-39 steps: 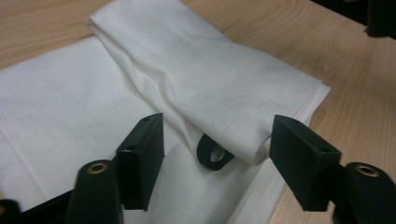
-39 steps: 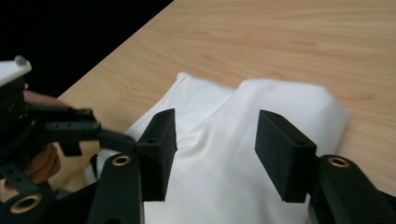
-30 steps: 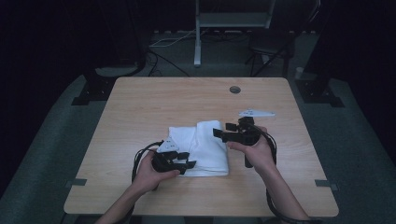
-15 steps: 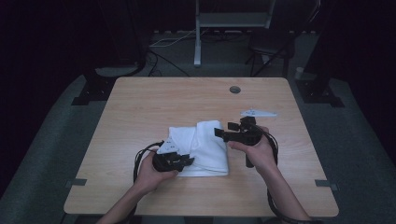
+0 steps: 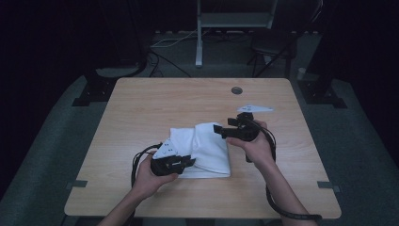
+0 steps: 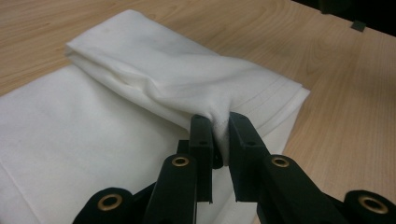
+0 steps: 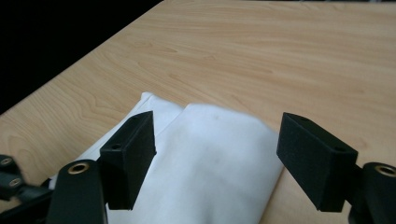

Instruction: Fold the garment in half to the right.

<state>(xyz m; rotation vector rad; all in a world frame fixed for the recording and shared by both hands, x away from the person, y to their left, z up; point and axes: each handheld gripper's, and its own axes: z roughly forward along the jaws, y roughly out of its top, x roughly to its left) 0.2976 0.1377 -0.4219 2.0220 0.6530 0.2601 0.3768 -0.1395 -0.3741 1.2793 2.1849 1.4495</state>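
Nearest the person, the left gripper (image 5: 187, 162) sits low at the near left corner of the white cloth (image 5: 207, 148), its 2 jaws pinched together on a fold of the fabric; in the left gripper view (image 6: 220, 135) the cloth bunches up between the black pads, and the jaws have just been closing on it. The cloth lies folded in several layers on the wooden table (image 5: 155, 103), near the middle and toward the near edge, with 1 thicker fold running across its top. Farther off, the right gripper (image 5: 220, 130) hovers at the cloth's far right corner with its jaws wide apart, gripping nothing; in the right gripper view (image 7: 215, 149) the fold lies between and below the 2 pads.
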